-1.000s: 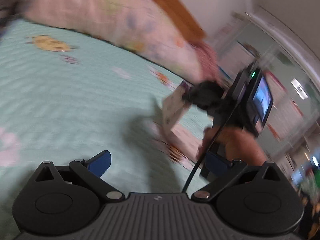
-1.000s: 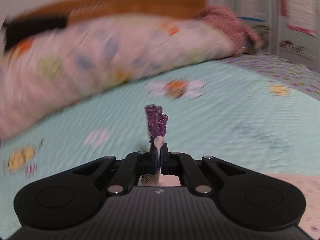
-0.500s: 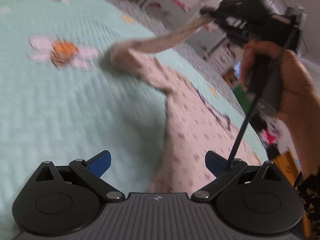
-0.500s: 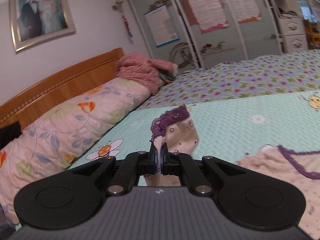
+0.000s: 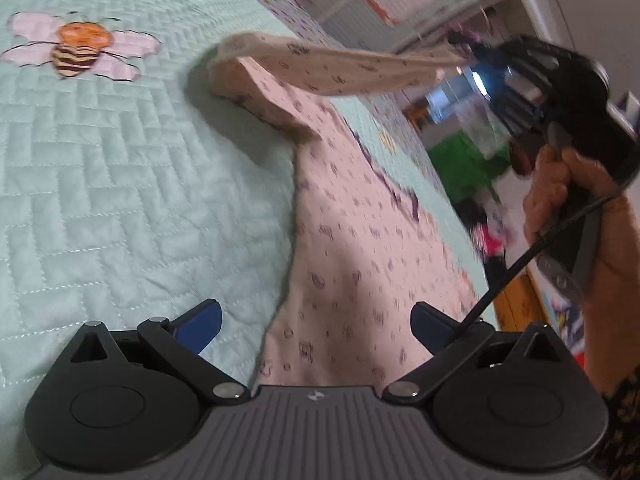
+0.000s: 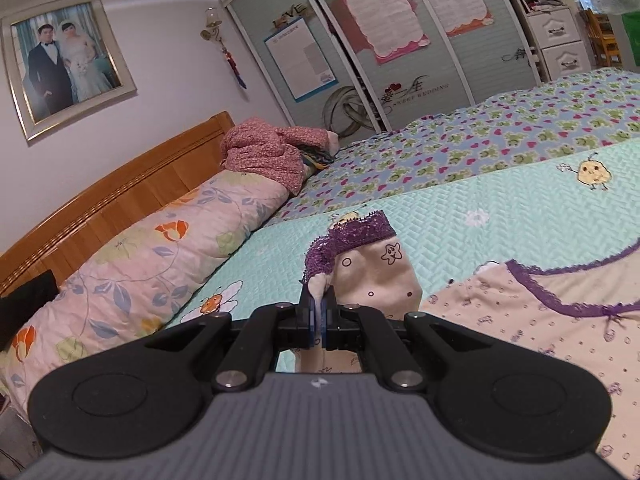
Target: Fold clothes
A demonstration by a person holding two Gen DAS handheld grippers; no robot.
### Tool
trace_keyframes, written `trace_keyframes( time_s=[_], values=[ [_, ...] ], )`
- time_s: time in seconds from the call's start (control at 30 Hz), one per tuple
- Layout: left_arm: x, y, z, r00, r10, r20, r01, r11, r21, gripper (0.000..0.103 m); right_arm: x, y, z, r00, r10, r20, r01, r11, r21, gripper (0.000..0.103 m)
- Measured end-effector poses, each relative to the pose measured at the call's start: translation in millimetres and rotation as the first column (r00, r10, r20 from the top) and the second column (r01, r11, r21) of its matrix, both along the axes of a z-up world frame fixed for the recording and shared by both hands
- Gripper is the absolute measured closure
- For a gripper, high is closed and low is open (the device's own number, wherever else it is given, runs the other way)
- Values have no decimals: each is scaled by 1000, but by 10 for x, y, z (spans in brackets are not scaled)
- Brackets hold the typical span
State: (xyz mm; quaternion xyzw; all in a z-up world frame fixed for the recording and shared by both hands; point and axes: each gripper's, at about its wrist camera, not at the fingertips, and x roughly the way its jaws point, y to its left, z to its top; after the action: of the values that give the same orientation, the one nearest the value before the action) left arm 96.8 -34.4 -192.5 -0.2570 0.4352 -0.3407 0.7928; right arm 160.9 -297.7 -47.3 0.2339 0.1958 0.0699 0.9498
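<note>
The right hand-held gripper pinches the shirt's purple-trimmed sleeve; the left hand-held gripper is spread over the bed. At one o'clock, the wardrobe reads "SWEET WEDDING".

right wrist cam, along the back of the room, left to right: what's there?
Framed photo → wall lamp → blue-edged poster → pink-edged poster → white drawers.
</note>
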Motion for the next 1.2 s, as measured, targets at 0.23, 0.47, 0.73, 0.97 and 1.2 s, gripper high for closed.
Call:
trace_keyframes(
  time_s=[0.23,0.47,0.73,0.97,1.2],
  values=[
    [18,-80,21,987,-157,-44,159,986,53,0,-121,-26,-45,999,36,-14,-36,999,5,101],
    [106,-1,-92,966,-222,-132,214,974,-75,0,-209,99,-5,996,89,-13,-89,996,-11,101],
    [106,-79,-68,972,-194,-130,183,979,-89,1,-213,105,30,996,89,-16,-89,996,-10,101],
    [86,-156,-108,971,-195,-136,193,981,-30,60,-178,110,-4,997,74,-20,-75,996,-46,100],
    [60,-182,-119,976,-180,-118,186,982,34,93,-154,50,-72,998,59,-28,-60,998,-33,100]
  ],
)
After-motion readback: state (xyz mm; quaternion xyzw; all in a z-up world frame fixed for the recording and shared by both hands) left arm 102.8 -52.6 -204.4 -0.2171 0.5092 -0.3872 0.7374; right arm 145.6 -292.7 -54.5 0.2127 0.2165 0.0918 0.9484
